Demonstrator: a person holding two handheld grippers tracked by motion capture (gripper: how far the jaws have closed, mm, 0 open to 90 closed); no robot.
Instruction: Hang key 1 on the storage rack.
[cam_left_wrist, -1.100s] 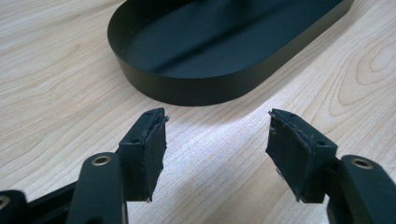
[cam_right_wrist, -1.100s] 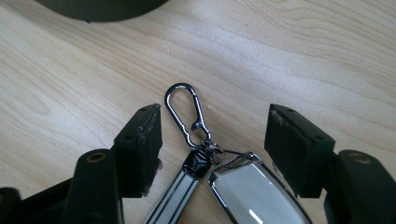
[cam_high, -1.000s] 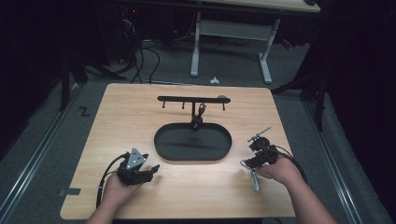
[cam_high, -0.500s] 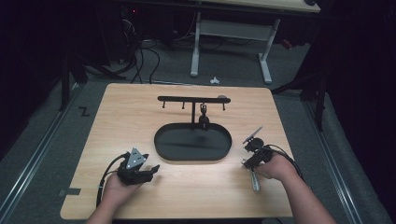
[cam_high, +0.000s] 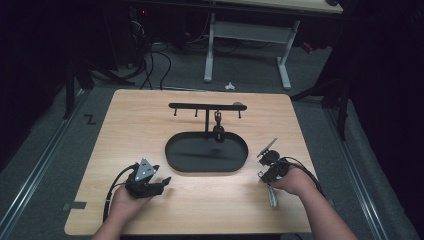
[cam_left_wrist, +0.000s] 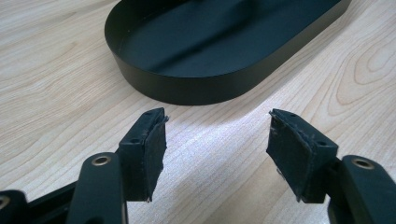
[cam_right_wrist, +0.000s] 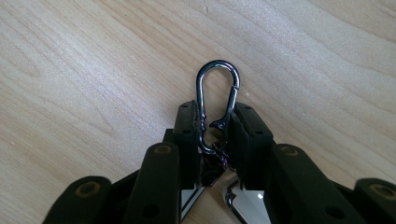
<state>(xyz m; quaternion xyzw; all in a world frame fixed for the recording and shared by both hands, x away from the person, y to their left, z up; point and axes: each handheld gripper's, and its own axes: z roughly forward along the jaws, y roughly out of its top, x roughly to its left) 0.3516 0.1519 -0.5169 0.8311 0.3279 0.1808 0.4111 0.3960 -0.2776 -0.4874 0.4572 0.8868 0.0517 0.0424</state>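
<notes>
One carabiner (cam_right_wrist: 217, 100) pinched in the just-closing right tongs (cam_right_wrist: 215, 128); left tongs (cam_left_wrist: 217, 149) gape empty.

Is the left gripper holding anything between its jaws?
No: in the left gripper view the left gripper stands open over bare table, short of the black tray.

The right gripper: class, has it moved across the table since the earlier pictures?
Yes, slightly. The right gripper has slid toward the table's near edge, away from the black tray; its jaws have just been closing on the clip.
</notes>
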